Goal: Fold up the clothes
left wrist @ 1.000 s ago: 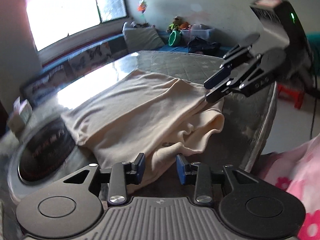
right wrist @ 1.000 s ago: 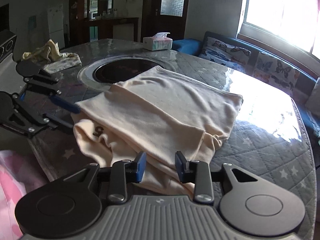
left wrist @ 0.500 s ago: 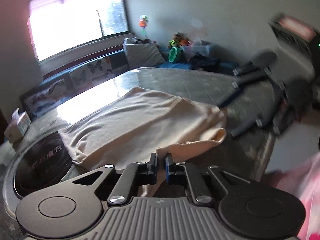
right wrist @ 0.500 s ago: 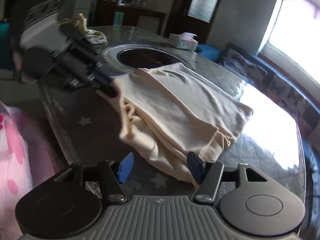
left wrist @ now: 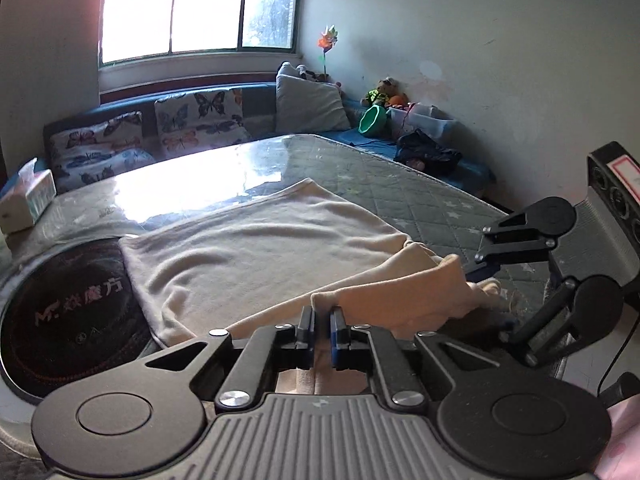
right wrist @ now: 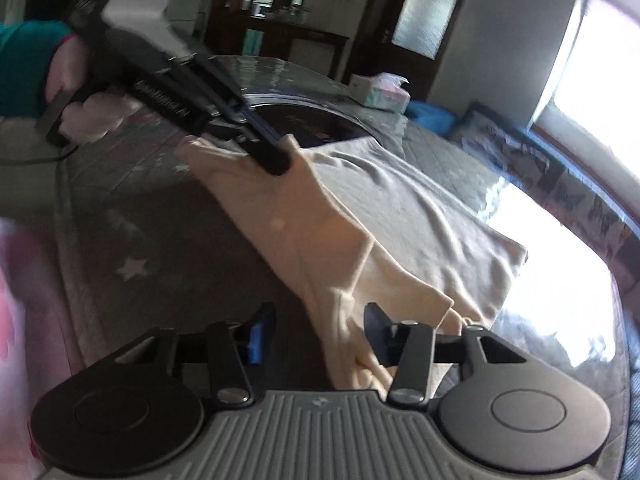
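Light source: window, blown out at 11 o'clock
Glare: tabletop washed white
Blur: right wrist view smeared at 9 o'clock
Distortion: fisheye bending at edges

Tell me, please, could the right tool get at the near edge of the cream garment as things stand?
Probably yes. The right tool is open, and the garment edge already lies between its fingers, with nothing in the way. The left tool is shut on another part of the edge, well apart.

The left gripper has clamped the cream garment's near edge; the right gripper has spread wider.
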`<act>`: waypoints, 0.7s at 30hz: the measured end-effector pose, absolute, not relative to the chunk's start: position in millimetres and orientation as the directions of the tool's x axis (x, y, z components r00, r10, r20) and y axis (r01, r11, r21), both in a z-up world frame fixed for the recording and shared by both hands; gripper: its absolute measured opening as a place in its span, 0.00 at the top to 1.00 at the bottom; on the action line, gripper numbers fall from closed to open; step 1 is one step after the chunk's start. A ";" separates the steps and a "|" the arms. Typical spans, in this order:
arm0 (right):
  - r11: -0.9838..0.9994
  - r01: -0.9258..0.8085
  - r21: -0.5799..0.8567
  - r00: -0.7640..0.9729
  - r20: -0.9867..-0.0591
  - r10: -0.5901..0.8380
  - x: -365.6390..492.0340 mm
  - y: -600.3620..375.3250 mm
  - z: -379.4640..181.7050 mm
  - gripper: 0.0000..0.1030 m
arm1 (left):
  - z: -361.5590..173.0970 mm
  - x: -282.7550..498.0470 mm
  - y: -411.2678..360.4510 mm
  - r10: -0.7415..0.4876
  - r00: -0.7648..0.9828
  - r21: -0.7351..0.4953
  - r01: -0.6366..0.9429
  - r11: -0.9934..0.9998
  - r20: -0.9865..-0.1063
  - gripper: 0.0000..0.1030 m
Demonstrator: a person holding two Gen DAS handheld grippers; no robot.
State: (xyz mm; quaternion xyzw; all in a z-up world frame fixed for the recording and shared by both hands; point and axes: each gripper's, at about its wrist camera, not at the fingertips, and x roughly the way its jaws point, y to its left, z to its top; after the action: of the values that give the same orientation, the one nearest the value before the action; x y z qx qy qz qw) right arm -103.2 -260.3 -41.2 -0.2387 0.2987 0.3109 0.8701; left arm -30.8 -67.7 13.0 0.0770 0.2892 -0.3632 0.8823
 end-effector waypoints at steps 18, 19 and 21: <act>0.771 -0.636 -0.024 0.563 -0.698 0.443 -79.0 -279.0 -23.8 0.85 | -15.4 -90.1 -48.6 -0.545 0.584 0.107 0.735 0.670 -0.601 0.73; 0.771 -0.636 -0.027 0.565 -0.697 0.442 -79.4 -278.7 -23.1 0.85 | -16.8 -91.6 -47.7 -0.541 0.589 0.116 0.733 0.670 -0.600 0.73; 0.773 -0.634 -0.031 0.569 -0.696 0.439 -80.0 -277.2 -22.2 0.85 | -18.1 -93.1 -47.4 -0.528 0.607 0.152 0.730 0.666 -0.594 0.73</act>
State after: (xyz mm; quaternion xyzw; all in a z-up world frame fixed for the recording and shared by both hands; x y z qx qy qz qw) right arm -80.0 -277.2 -22.2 -0.1400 0.3488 0.3067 0.8745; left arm -93.1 -47.4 -18.1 0.1939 0.2599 -0.3595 0.8750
